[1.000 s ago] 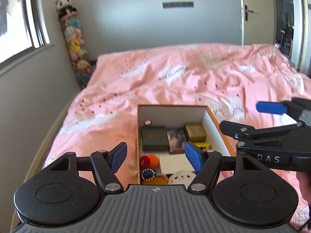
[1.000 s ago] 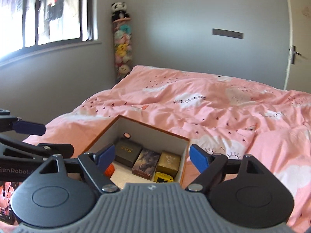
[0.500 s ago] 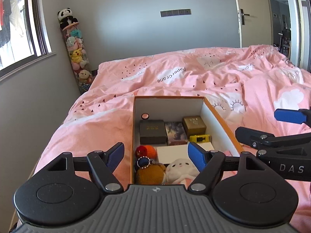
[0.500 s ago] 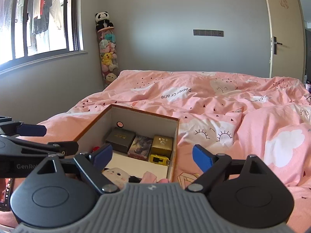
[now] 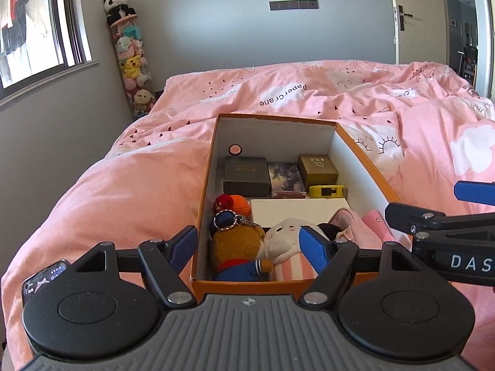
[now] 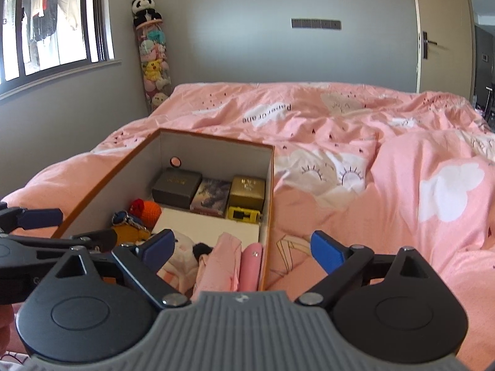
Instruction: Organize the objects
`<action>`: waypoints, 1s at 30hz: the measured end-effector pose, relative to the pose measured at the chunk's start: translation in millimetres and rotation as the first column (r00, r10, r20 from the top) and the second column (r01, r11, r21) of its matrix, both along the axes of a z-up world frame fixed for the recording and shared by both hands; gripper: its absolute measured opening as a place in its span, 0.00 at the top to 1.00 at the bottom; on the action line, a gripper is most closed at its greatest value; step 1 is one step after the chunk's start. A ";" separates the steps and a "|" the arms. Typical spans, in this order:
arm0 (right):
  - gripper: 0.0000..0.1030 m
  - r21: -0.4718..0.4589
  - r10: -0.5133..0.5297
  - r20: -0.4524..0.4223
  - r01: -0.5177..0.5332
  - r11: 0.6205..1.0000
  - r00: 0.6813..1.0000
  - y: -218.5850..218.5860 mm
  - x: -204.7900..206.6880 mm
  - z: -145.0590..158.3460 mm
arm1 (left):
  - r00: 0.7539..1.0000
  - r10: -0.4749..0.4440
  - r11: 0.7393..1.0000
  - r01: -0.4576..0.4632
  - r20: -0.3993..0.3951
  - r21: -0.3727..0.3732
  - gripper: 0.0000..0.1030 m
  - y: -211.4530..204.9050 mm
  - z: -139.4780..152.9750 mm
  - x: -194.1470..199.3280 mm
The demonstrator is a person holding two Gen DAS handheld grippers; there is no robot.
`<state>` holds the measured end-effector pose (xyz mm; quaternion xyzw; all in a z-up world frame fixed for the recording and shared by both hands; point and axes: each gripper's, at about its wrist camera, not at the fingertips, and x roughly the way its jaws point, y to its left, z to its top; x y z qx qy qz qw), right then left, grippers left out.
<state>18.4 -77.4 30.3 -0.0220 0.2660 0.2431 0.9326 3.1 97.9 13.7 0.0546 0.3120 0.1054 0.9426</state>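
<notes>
While both grippers, left [image 5: 249,244] and right [image 6: 244,247], gape empty, box [image 5: 365,157] sits just ahead.

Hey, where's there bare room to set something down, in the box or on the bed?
Inside the orange box only the flat white box offers a bare top, bordered by the yellow item and plush toys. Everything else in there is packed tight. The pink duvet lies bare right of the box, and left of it too.
</notes>
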 end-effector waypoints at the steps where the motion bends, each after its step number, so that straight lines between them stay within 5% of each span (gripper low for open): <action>1: 0.08 -0.005 0.001 -0.007 -0.001 1.000 1.000 1.0 0.6 -1.5 | 1.000 0.005 1.000 -0.005 -0.005 0.003 0.15 0.2 -0.2 -0.3; 30: 0.08 -0.007 0.023 -0.070 -0.024 1.000 0.997 -1.3 -4.0 -5.1 | 0.999 0.028 0.999 -0.027 -0.045 0.036 0.15 -3.3 3.8 -6.7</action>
